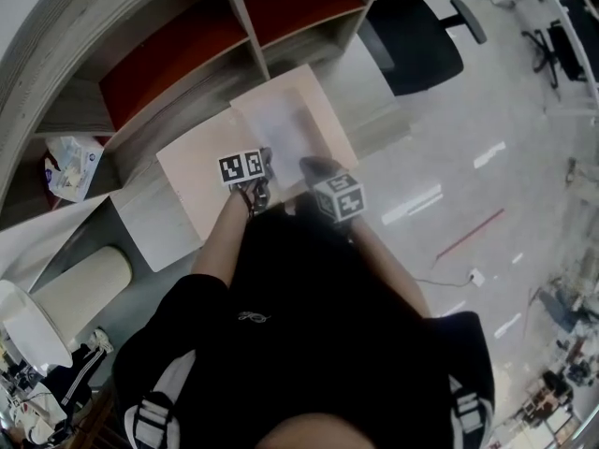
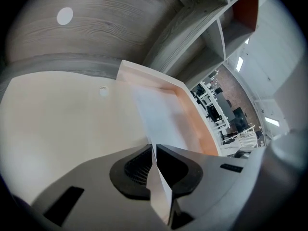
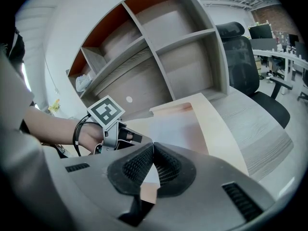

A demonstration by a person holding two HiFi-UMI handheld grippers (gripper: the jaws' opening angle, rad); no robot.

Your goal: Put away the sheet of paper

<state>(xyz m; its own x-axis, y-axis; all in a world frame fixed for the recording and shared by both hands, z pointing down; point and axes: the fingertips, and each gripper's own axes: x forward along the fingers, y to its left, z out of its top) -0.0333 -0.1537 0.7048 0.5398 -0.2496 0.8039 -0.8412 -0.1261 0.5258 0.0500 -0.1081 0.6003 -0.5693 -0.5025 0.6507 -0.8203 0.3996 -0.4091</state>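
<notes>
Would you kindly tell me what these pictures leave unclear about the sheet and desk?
Print on the sheet of paper: head view, washed out.
Whether the right hand-held gripper pinches it: right gripper view, shut pads cover the contact.
Near edge of the tray: head view, behind the person.
What the bag holds: head view, too small.

Right tool (image 3: 153,147): the two black ribbed pads are closed, with the near edge of the white sheet of paper (image 3: 173,128) pinched between them. The sheet extends away from the pads over a pale peach shallow tray (image 3: 219,129), which rests on the grey wood-grain desk (image 3: 269,138). Left tool (image 3: 136,138), bearing a marker cube and held by a hand (image 3: 89,136), meets the sheet's near left edge. Behind the tray stands a grey open shelf unit with red-brown back panels (image 3: 168,42). A black office chair (image 3: 243,52) stands at its right.
</notes>
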